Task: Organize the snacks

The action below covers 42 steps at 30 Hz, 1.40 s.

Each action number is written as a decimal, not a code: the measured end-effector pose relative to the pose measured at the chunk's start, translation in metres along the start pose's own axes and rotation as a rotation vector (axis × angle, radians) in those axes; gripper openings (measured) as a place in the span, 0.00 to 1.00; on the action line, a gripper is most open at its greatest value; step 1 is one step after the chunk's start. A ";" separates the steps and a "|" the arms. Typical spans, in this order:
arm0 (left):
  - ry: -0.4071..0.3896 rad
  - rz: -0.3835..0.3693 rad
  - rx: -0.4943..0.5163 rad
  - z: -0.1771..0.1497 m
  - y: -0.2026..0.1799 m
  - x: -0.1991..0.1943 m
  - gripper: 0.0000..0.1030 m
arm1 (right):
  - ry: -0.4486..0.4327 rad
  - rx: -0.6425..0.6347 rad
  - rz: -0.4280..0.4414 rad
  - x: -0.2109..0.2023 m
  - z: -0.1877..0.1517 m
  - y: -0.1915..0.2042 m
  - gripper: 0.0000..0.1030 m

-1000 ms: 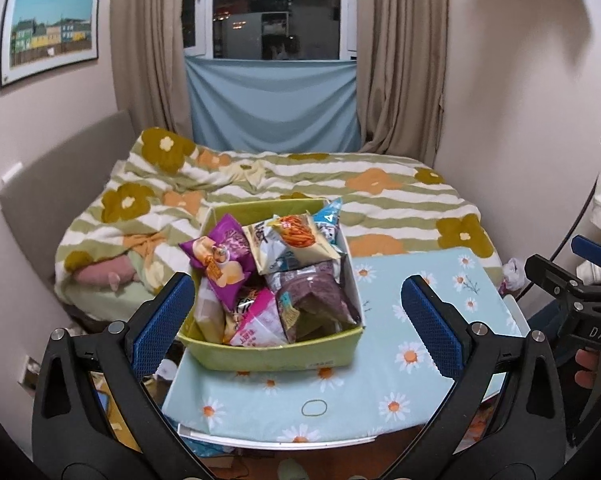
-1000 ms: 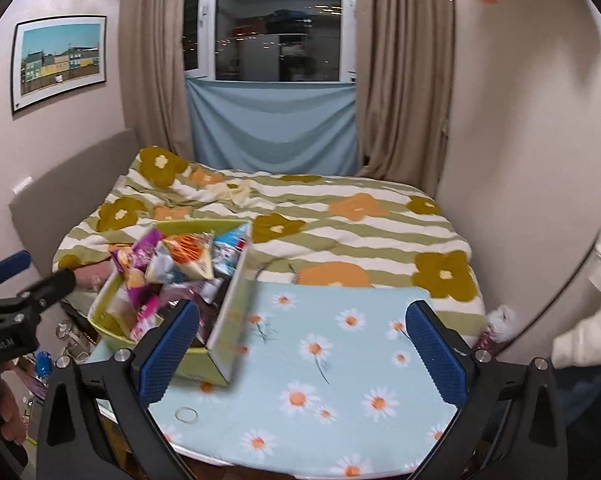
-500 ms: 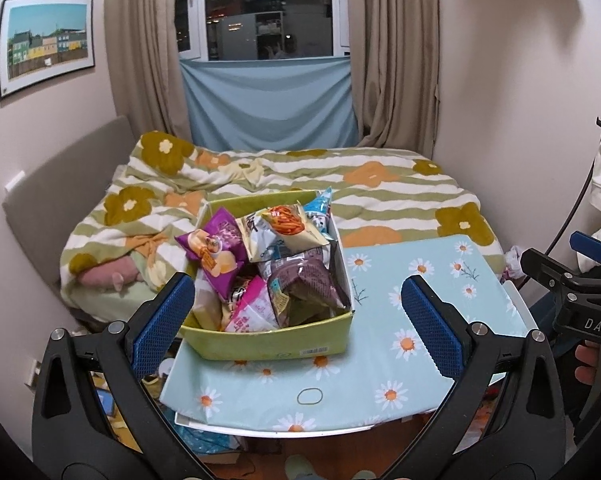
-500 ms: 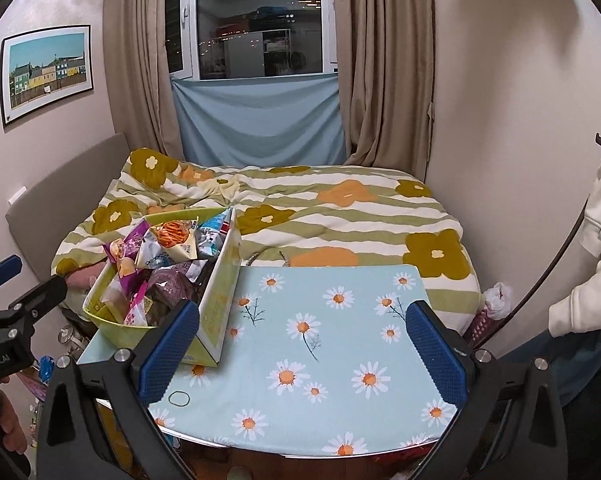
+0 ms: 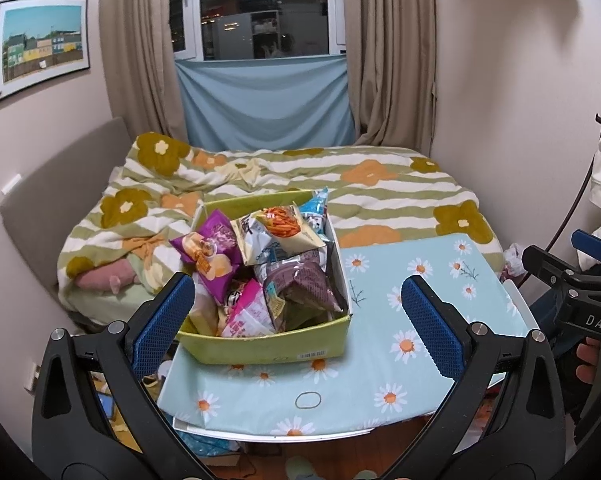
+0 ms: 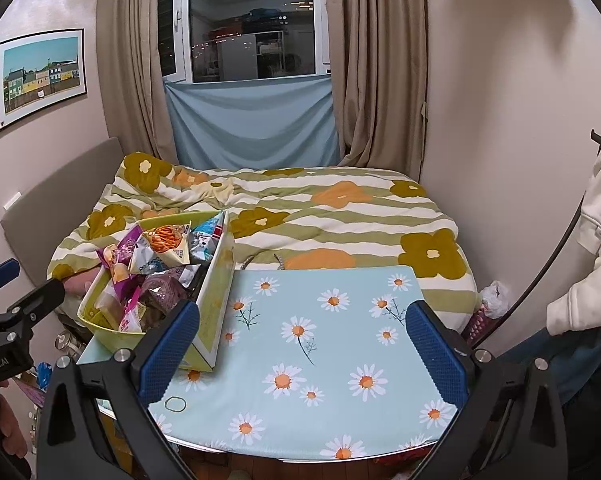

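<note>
A yellow-green cardboard box (image 5: 268,350) (image 6: 214,308) heaped with several snack bags stands on the left part of a small table with a light blue daisy cloth (image 5: 412,356) (image 6: 332,344). On top lie a purple bag (image 5: 210,254), a white bag with orange sticks (image 5: 278,230) (image 6: 164,246) and a dark maroon bag (image 5: 300,284). My left gripper (image 5: 298,320) hovers open in front of the box, holding nothing. My right gripper (image 6: 302,344) is open over the bare cloth to the right of the box, also with nothing in it.
Behind the table is a bed with a green striped flower duvet (image 5: 340,184) (image 6: 340,216). A small ring (image 5: 307,400) (image 6: 175,404) lies on the cloth near the front edge. A person's white sleeve (image 6: 588,264) is at the right. Clutter lies on the floor at the left (image 6: 40,372).
Both grippers have pulled back and risen a little, so the table and box look smaller and farther. Both stay open; the box and its bags have not moved.
</note>
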<state>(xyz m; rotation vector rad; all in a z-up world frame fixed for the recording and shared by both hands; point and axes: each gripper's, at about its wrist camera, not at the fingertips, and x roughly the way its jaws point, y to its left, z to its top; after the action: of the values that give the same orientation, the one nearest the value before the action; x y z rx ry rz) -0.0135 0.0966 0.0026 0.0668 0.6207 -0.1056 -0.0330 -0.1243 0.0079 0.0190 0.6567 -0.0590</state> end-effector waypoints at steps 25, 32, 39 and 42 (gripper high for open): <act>-0.006 -0.001 -0.025 0.000 0.011 0.004 1.00 | 0.008 0.001 -0.006 0.004 0.000 0.002 1.00; -0.024 0.032 -0.029 -0.001 0.014 0.000 1.00 | 0.008 0.001 -0.007 0.004 0.000 0.001 1.00; -0.028 0.028 -0.035 -0.002 0.018 -0.002 1.00 | 0.008 0.002 -0.006 0.004 0.000 0.002 1.00; -0.027 0.015 -0.042 -0.003 0.020 -0.002 1.00 | 0.009 0.001 -0.005 0.004 0.000 0.002 1.00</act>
<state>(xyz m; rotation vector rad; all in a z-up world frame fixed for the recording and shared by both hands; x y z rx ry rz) -0.0149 0.1168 0.0020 0.0298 0.5956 -0.0789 -0.0298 -0.1229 0.0059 0.0185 0.6653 -0.0641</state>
